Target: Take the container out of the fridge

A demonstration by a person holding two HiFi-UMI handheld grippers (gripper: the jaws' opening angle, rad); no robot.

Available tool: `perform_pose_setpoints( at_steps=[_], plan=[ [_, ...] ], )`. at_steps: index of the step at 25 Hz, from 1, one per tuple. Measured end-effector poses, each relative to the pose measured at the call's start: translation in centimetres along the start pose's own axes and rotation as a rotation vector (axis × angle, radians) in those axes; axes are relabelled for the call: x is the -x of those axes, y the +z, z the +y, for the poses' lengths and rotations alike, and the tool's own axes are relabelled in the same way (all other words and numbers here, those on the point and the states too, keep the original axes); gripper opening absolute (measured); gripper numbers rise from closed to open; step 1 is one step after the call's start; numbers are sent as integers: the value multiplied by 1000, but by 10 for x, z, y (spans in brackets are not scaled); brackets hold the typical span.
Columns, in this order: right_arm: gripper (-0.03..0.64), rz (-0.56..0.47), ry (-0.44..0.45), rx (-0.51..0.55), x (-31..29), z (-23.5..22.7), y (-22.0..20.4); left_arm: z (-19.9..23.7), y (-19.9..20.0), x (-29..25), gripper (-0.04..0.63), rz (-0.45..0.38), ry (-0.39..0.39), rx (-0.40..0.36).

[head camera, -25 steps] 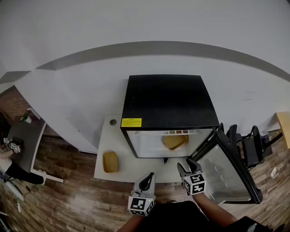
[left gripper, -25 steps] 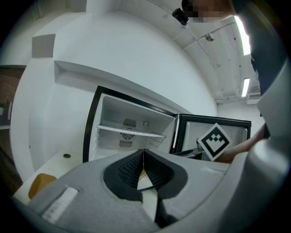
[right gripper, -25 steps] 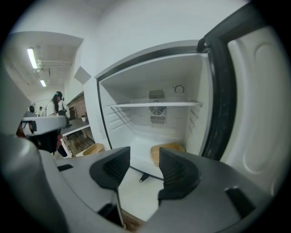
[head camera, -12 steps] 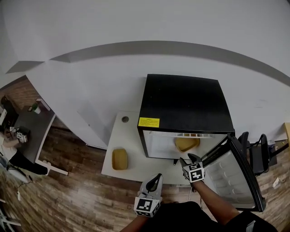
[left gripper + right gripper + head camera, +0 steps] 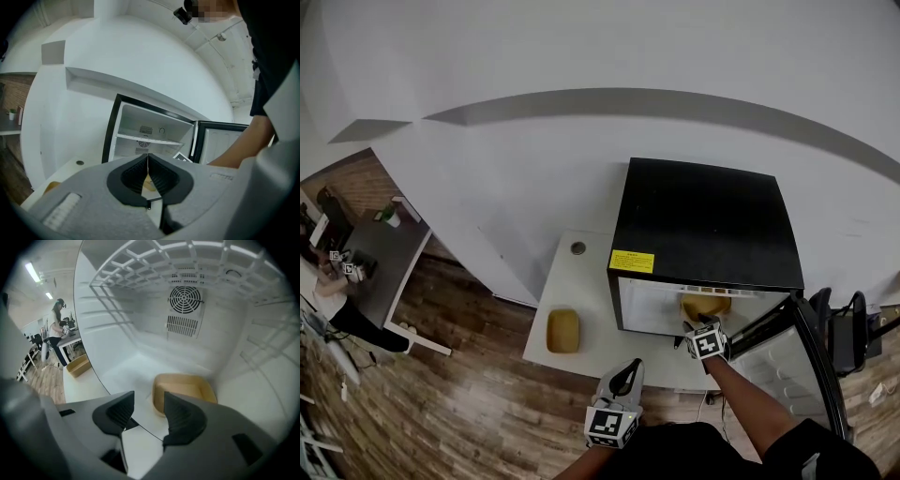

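The black mini fridge (image 5: 703,220) stands on a white table (image 5: 581,291) with its door (image 5: 792,361) swung open to the right. A tan open container (image 5: 705,305) sits on the fridge floor, and the right gripper view shows this container (image 5: 185,391) just beyond the jaws. My right gripper (image 5: 701,326) is at the fridge opening, open, with nothing between its fingers (image 5: 149,398). My left gripper (image 5: 626,370) hangs back in front of the table edge, shut and empty (image 5: 148,157), pointing toward the fridge (image 5: 150,133).
A second tan container (image 5: 563,330) lies on the table left of the fridge, and the right gripper view catches it too (image 5: 78,365). A round hole (image 5: 578,248) marks the table's back. A wire shelf (image 5: 187,258) spans the fridge above. A person (image 5: 56,329) stands at a desk far left.
My right gripper has moved forward from the table's front edge to the fridge opening near the container. The left gripper has stayed low in front. The head view shifted, so the fridge sits further right.
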State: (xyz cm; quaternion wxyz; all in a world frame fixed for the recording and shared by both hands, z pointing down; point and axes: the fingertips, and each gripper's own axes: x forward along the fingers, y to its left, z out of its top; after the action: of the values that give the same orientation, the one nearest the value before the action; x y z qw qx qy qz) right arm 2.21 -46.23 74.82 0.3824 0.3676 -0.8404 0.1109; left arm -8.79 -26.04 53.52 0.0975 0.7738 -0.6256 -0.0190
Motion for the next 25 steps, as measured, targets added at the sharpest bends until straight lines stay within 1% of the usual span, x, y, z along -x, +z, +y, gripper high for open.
perform_pose_setpoints(
  at_steps=[3, 5, 9, 15, 17, 19, 21, 23, 25],
  plan=[
    [181, 5, 8, 11, -16, -2, 3, 6, 9, -7, 15, -13, 20, -2],
    [181, 11, 18, 29, -24, 0, 4, 5, 12, -8, 16, -20, 24, 10],
    [181, 53, 29, 36, -41, -1, 1, 4, 8, -4, 15, -10, 29, 20],
    [179, 112, 18, 53, -57, -1, -2, 28, -3, 16, 16, 18, 96, 62],
    [178, 163, 32, 23, -59, 3, -10, 34, -4, 20, 17, 19, 112, 66],
    [178, 250, 55, -32, -59, 9, -26, 38, -4, 25, 16, 17, 122, 68],
    [176, 233, 45, -20, -65, 6, -23, 41, -4, 28, 15, 15, 129, 70],
    [172, 249, 41, -30, -67, 5, -26, 44, -5, 31, 16, 16, 135, 71],
    [147, 194, -6, -13, -69, -5, -16, 47, -6, 35, 16, 21, 135, 70]
  ],
)
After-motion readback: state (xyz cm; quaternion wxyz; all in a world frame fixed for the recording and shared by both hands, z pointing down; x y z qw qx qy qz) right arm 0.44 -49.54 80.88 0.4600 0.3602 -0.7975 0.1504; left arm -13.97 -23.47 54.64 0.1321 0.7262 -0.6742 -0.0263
